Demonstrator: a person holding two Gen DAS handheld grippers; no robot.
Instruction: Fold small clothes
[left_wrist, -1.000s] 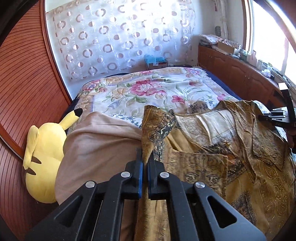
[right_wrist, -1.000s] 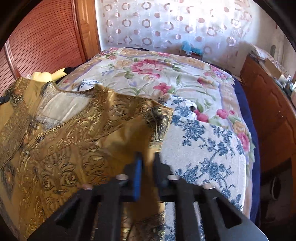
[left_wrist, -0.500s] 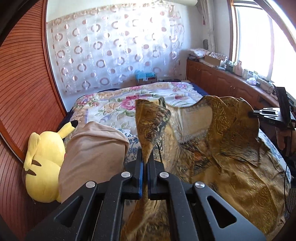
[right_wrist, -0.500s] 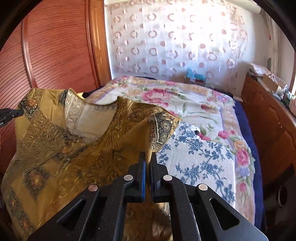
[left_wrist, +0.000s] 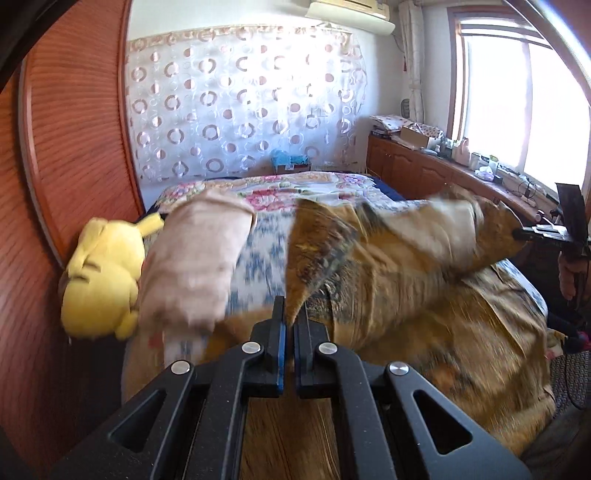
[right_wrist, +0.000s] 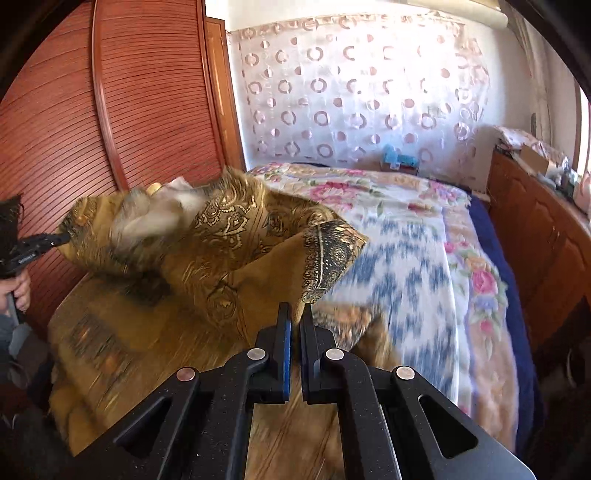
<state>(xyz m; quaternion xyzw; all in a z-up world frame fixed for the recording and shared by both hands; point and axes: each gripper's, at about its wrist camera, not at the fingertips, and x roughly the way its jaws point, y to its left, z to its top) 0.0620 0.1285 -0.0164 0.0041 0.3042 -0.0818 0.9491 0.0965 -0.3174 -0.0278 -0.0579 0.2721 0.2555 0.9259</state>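
Observation:
A golden-brown patterned garment (left_wrist: 402, 280) hangs stretched between my two grippers above the near end of the bed; it also shows in the right wrist view (right_wrist: 229, 258). My left gripper (left_wrist: 290, 314) is shut on one top corner of the garment. My right gripper (right_wrist: 295, 314) is shut on the other top corner. The right gripper shows at the far right of the left wrist view (left_wrist: 517, 233); the left gripper shows at the far left of the right wrist view (right_wrist: 62, 236). The garment's lower part drapes over the bed edge and is motion-blurred.
The bed has a floral and blue-patterned cover (right_wrist: 399, 236). A beige folded cloth (left_wrist: 195, 266) and a yellow plush toy (left_wrist: 103, 277) lie at its left side by the wooden wardrobe (left_wrist: 70, 147). A wooden cabinet (left_wrist: 424, 173) runs along the right under the window.
Both grippers have risen and pulled back toward the foot of the bed, lifting the garment off the bed surface; it now hangs between them and swings.

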